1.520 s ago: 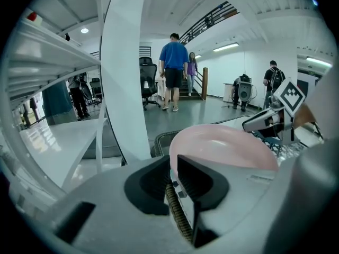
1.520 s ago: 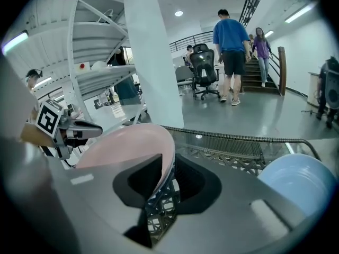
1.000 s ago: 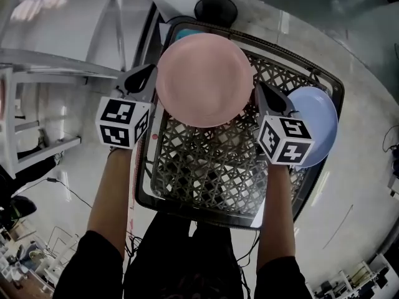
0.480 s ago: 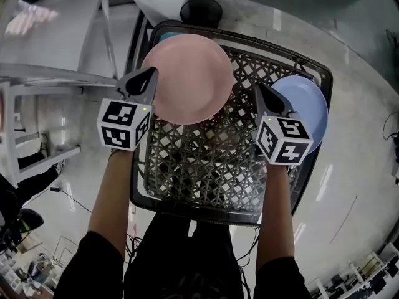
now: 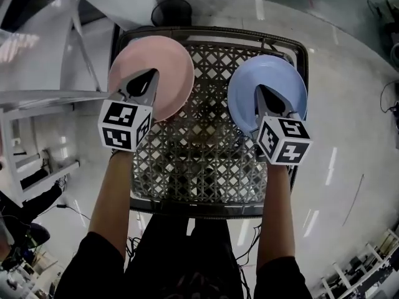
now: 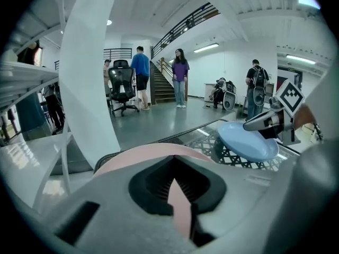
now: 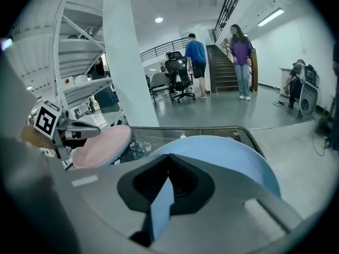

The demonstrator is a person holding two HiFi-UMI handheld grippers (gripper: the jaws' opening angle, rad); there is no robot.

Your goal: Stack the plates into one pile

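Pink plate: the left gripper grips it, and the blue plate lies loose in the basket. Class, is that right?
No: the right gripper grips the blue plate, as the right gripper view shows. The left gripper does grip the pink plate.

We're in an open lab hall.
We see a staircase, an office chair, white metal racks and a polished grey floor.

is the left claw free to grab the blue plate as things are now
Probably not. The left claw is shut on the rim of the pink plate, so it has no free grip, and the right claw holds the blue plate. The space over the basket between them looks open, though.
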